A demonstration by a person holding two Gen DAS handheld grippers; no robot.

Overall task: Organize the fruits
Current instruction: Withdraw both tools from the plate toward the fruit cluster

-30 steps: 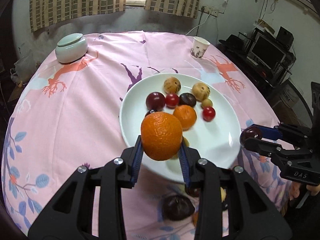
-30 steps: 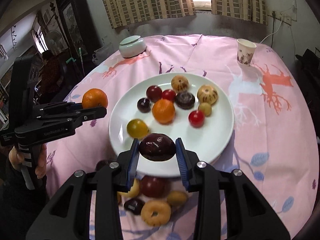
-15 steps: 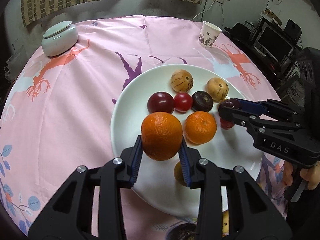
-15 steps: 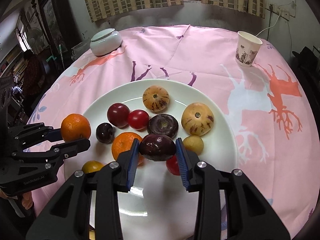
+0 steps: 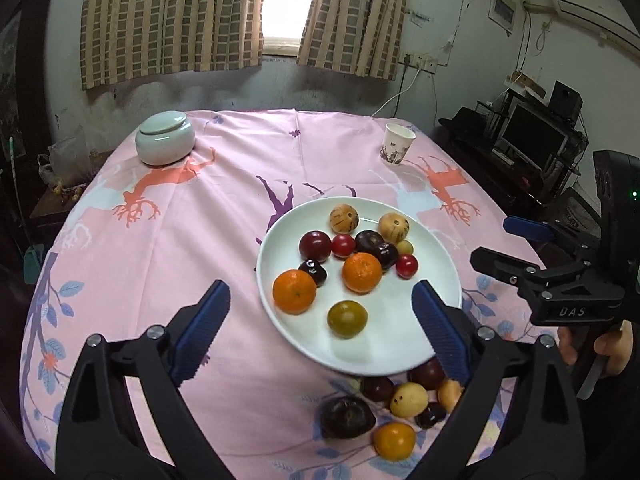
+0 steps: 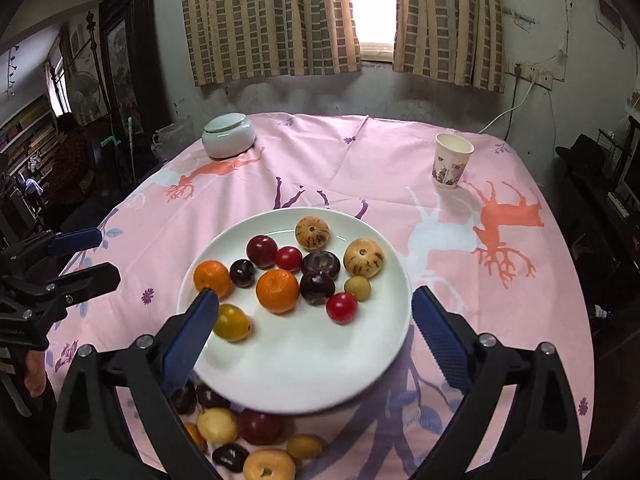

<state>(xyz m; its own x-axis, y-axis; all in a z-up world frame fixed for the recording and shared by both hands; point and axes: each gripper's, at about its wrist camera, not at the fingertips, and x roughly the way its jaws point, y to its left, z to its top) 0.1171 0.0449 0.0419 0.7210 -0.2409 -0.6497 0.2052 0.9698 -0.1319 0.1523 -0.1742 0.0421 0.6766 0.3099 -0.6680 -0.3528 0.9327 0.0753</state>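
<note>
A white plate [image 5: 400,354] [image 6: 304,376] on the pink tablecloth holds several fruits. An orange [image 5: 294,291] [image 6: 213,279] lies near its left rim, and a dark purple fruit [image 5: 385,255] [image 6: 317,287] lies mid-plate beside a second orange [image 5: 362,273] [image 6: 277,291]. My left gripper [image 5: 320,332] is open and empty above the plate's near edge. My right gripper [image 6: 314,340] is open and empty over the plate's near side; it also shows in the left wrist view [image 5: 516,248]. Loose fruits [image 5: 396,404] [image 6: 240,436] lie on the cloth in front of the plate.
A lidded pale green jar [image 5: 165,142] [image 6: 228,135] stands at the far left of the table. A paper cup [image 5: 397,144] [image 6: 451,160] stands at the far right. Curtains and a window are behind the table; electronics stand at the right.
Both grippers have opened and pulled back and up. The orange has left the left gripper and lies on the plate; the dark purple fruit has left the right gripper and lies on the plate.
</note>
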